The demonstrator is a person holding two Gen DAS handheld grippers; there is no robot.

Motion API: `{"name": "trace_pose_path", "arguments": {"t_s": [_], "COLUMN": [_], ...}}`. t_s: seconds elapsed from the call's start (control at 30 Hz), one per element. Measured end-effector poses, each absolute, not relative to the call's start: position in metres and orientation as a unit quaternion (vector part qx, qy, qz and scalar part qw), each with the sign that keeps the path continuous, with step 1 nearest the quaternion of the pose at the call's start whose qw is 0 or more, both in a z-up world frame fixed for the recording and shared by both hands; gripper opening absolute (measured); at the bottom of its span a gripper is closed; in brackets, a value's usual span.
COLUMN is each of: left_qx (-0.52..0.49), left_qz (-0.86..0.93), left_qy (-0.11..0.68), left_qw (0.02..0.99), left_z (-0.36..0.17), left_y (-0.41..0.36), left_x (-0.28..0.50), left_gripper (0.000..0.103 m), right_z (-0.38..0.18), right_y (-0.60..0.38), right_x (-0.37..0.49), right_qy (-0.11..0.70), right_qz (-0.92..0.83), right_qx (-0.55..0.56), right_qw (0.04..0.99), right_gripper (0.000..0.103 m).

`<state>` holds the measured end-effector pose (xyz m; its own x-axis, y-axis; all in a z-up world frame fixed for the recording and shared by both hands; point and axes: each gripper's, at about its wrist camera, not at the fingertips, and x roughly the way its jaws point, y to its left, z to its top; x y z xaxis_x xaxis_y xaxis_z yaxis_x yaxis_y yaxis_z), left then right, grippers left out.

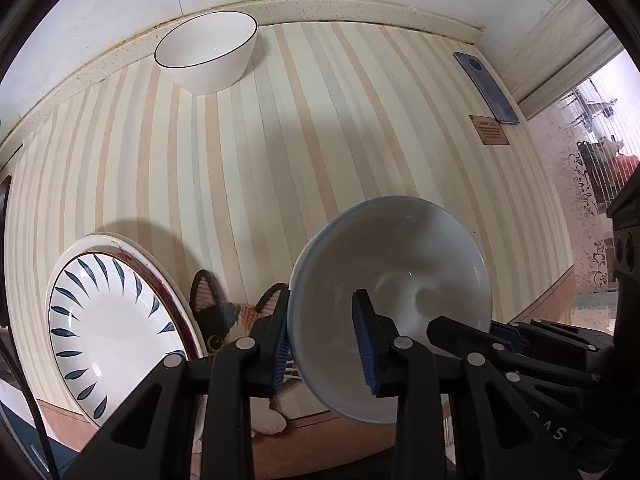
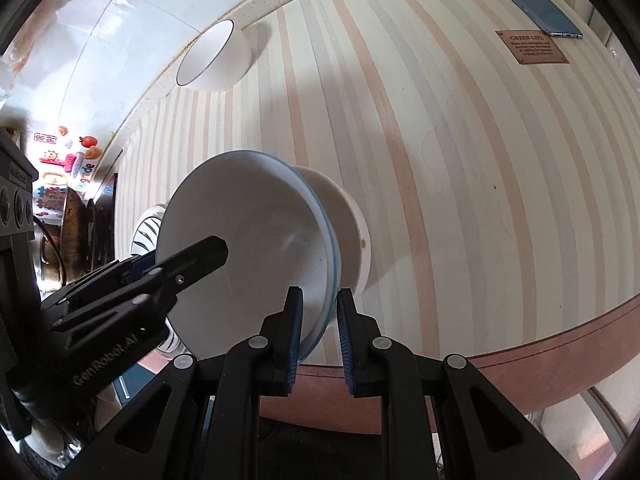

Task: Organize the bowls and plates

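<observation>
my left gripper [image 1: 325, 344] pinching bowl [image 1: 400, 280] rim | my right gripper [image 2: 318, 344] astride opposite rim, grip unclear | white bowl [image 1: 206, 50] far ahead-left

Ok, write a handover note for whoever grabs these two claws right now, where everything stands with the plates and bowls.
Left claw: shut on the rim of the blue-rimmed white bowl, held tilted above the striped tablecloth.
Right claw: straddles the same bowl's opposite rim; a gap shows on one side, so its grip is unclear.
White bowl with thin dark rim: alone at the far edge by the wall.
Plate with dark-blue leaf strokes: near left, on top of another plate.
Done: plates look stacked.
Left: set down the held bowl, probably into the far bowl.
</observation>
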<state>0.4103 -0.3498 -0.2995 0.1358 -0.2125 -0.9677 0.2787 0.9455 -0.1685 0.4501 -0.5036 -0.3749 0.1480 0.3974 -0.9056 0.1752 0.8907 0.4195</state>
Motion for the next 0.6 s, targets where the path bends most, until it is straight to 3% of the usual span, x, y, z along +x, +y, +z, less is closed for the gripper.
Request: {"name": "trace_pose_path", "arguments": {"t_s": [0.6], "left_qx": [0.030], "left_qz": [-0.155], "left_qy": [0.648], "left_qw": [0.745], "left_z": [-0.311], "left_y": [-0.348], "left_x": [0.410], "left_gripper": [0.027], "right_z": [-0.374], "right_y": [-0.494], "right_x": [0.456], "right_qy": [0.640], "right_qz": [0.053], "right_qx": [0.207], "right_qw": [0.738], "right_gripper": [0.020]}}
